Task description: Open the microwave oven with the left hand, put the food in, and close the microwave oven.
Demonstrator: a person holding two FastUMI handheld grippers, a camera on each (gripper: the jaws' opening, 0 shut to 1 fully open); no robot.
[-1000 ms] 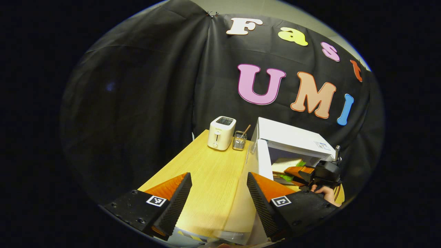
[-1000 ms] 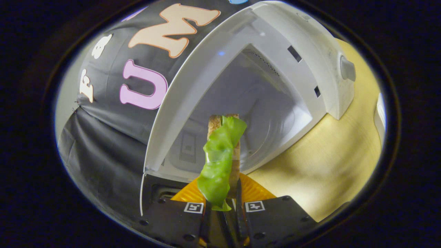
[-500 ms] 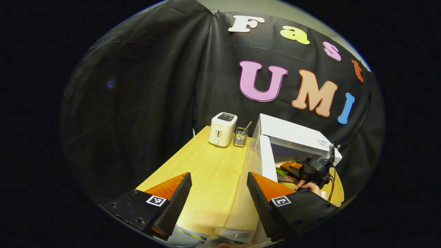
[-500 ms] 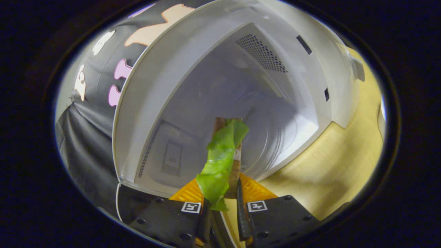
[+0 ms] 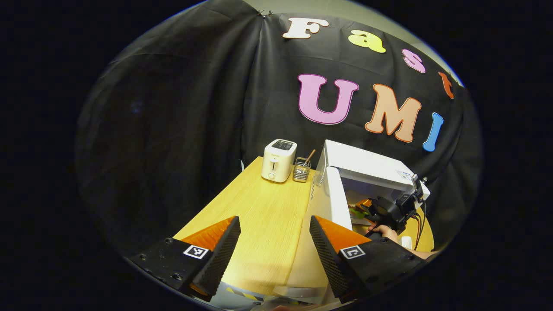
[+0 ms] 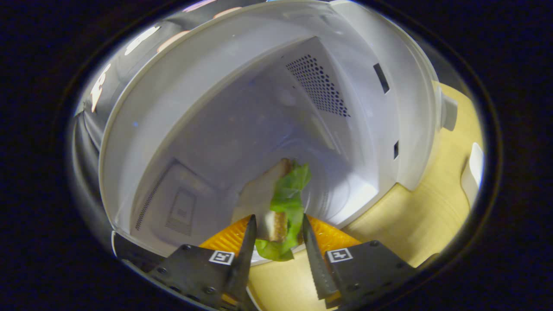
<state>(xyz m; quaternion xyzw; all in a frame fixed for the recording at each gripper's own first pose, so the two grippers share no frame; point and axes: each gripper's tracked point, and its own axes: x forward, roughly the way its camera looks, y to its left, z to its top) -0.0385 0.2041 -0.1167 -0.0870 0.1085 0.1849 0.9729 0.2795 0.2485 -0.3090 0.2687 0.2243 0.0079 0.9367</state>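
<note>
**Sandwich between parted jaws at the microwave's mouth**

In the right gripper view, the right gripper (image 6: 276, 242) has its jaws spread somewhat, a gap showing on each side of the sandwich (image 6: 276, 203). The sandwich, bread with a green lettuce leaf hanging along its side, sits between the jaws and leans forward into the cavity; whether either finger touches it cannot be told. Just past it lies the white interior of the microwave oven (image 6: 259, 108), with a perforated vent panel on one inner wall. The oven stands on the wooden tabletop (image 6: 432, 207), and a knob juts from its front panel.

In the left gripper view, the left gripper (image 5: 272, 250) hangs above the tabletop with its jaws wide and nothing between them. Beyond it, the microwave door (image 5: 339, 203) stands swung open. The right gripper, held by a hand (image 5: 382, 232), reaches into the oven's opening. A white toaster (image 5: 278, 160) and a small wire utensil holder (image 5: 301, 171) stand side by side near the far edge.
</note>
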